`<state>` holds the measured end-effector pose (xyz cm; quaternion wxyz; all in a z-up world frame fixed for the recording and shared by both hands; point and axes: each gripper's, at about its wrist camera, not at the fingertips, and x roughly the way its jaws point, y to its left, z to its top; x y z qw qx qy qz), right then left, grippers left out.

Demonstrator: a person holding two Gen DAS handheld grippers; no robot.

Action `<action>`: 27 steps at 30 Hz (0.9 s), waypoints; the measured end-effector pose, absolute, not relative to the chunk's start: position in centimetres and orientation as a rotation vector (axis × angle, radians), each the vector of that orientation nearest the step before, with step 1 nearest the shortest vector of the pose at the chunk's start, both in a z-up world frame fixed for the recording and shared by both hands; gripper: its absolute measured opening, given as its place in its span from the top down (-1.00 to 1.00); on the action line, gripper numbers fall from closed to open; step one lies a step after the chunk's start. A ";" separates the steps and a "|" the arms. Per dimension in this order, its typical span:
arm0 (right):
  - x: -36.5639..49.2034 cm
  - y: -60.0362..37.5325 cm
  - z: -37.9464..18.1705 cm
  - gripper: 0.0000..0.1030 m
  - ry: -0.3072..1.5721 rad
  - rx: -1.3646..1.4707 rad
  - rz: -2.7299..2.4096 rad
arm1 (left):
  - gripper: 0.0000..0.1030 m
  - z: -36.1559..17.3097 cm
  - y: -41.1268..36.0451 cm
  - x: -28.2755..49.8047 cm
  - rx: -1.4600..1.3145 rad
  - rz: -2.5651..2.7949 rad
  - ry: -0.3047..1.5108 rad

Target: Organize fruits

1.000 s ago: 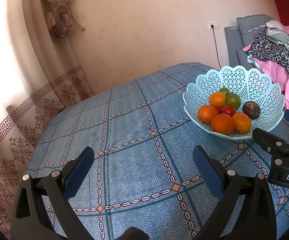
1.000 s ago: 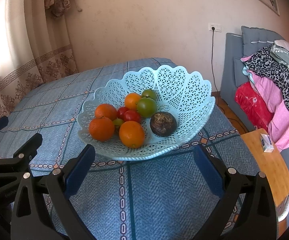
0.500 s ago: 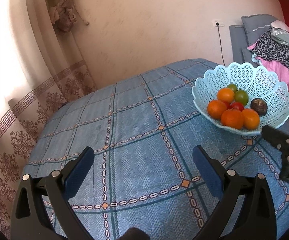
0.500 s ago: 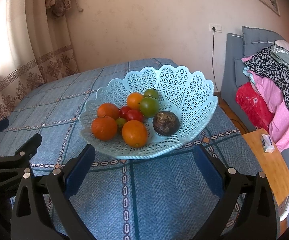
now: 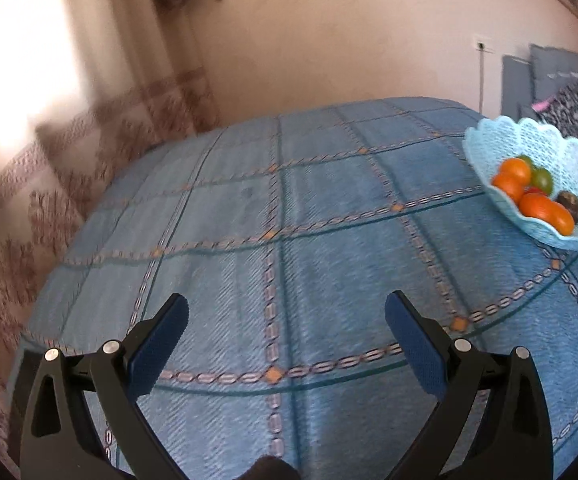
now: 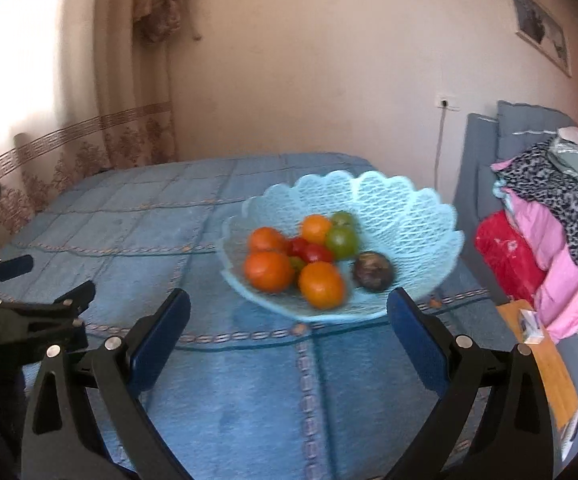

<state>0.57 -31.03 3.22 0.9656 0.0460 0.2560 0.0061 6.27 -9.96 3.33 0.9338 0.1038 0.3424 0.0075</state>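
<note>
A light blue lattice bowl [image 6: 401,204] stands on the blue checked tablecloth [image 6: 137,236]. It holds several oranges [image 6: 270,271], green fruits [image 6: 341,240], red tomatoes [image 6: 316,253] and a dark brown fruit [image 6: 373,271]. My right gripper [image 6: 287,322] is open and empty, just in front of the bowl. My left gripper [image 5: 287,322] is open and empty over bare cloth; the bowl [image 5: 545,152] sits far right in its view. The left gripper also shows at the left of the right wrist view [image 6: 37,300].
A grey sofa with piled clothes [image 6: 549,216] stands right of the table. A small wooden table [image 6: 545,364] with a little box [image 6: 531,326] is at the right. Curtains [image 5: 49,184] hang left, the wall behind.
Both views are now blurred by motion. The left gripper has swung left, so the bowl slid to its right edge. The right gripper has pulled back and risen from the bowl.
</note>
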 end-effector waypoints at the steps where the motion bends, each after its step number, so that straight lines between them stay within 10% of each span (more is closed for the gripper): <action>1: 0.7 -30.7 3.1 -0.94 0.532 0.096 0.032 | -0.90 3.2 -9.2 6.4 0.193 0.024 0.716; 27: 8.3 -20.7 -1.7 -0.96 0.916 -0.015 0.143 | -0.91 -0.3 -3.0 8.6 0.032 0.094 0.953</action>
